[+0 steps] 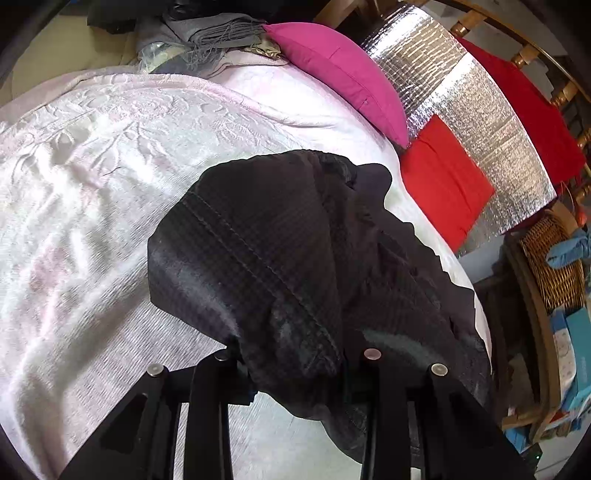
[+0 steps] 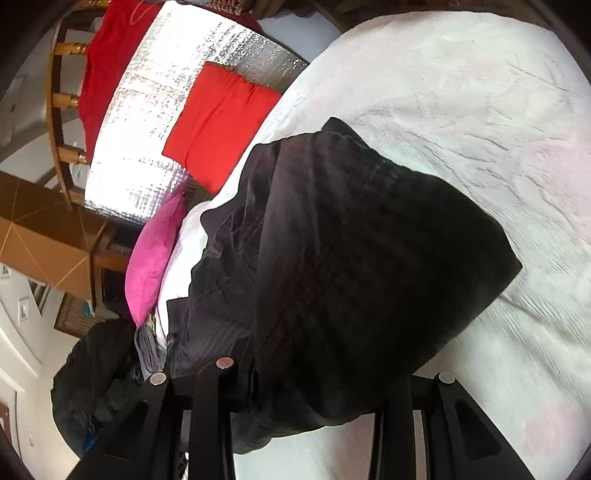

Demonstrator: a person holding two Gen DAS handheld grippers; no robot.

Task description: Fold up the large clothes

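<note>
A black checked garment (image 1: 280, 254) hangs bunched from my left gripper (image 1: 295, 373), which is shut on it, above the pale pink bedspread (image 1: 92, 177). The cloth drapes over the fingers and hides their tips. In the right wrist view the same black garment (image 2: 354, 266) hangs from my right gripper (image 2: 314, 384), which is shut on it too. It covers the fingertips and most of the middle of that view.
A magenta pillow (image 1: 340, 70), a red cushion (image 1: 443, 184) and a silver foil sheet (image 1: 480, 122) lie along the bed's head end. Folded grey clothes (image 1: 214, 33) sit at the far corner. A wicker basket (image 1: 550, 258) and wooden railing stand beside the bed.
</note>
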